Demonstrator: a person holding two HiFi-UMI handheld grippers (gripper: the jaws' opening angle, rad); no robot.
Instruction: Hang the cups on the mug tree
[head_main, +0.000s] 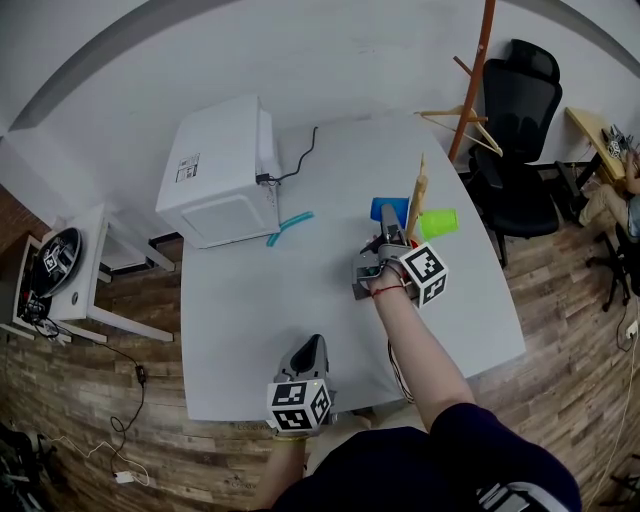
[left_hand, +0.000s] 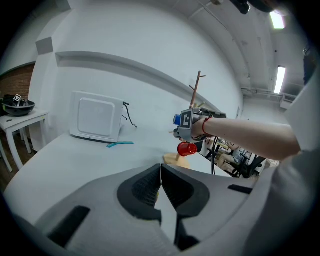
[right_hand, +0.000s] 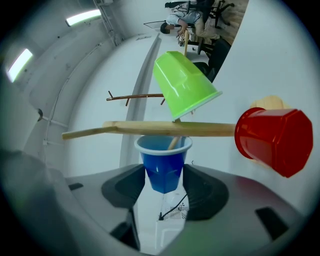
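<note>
The pale grey surface (head_main: 300, 330) fills most of the head view, with a white box-shaped appliance (head_main: 225, 170) standing at its far left corner, a cord trailing from its side. Beyond the far right edge stand a black office chair (head_main: 520, 130) and a wooden coat stand (head_main: 478, 70) on the plank floor. The wooden mug tree (head_main: 418, 195) stands on the far right part of the surface. The right tool (head_main: 385, 248) is up against the tree and is clenched on the blue cup (right_hand: 163, 165): in the right gripper view the cup sits between both pads, mouth toward the trunk, with a peg reaching into it. The left tool (head_main: 310, 352) hangs over the near edge of the surface, well apart from the tree, its jaws pressed together with nothing between them. The green cup (right_hand: 182, 82) hangs mouth-down on a peg on the tree's far side. The red cup (right_hand: 275, 140) hangs lower, near the tree's base. A small teal strip (head_main: 288, 226) lies on the surface just beside the appliance.
</note>
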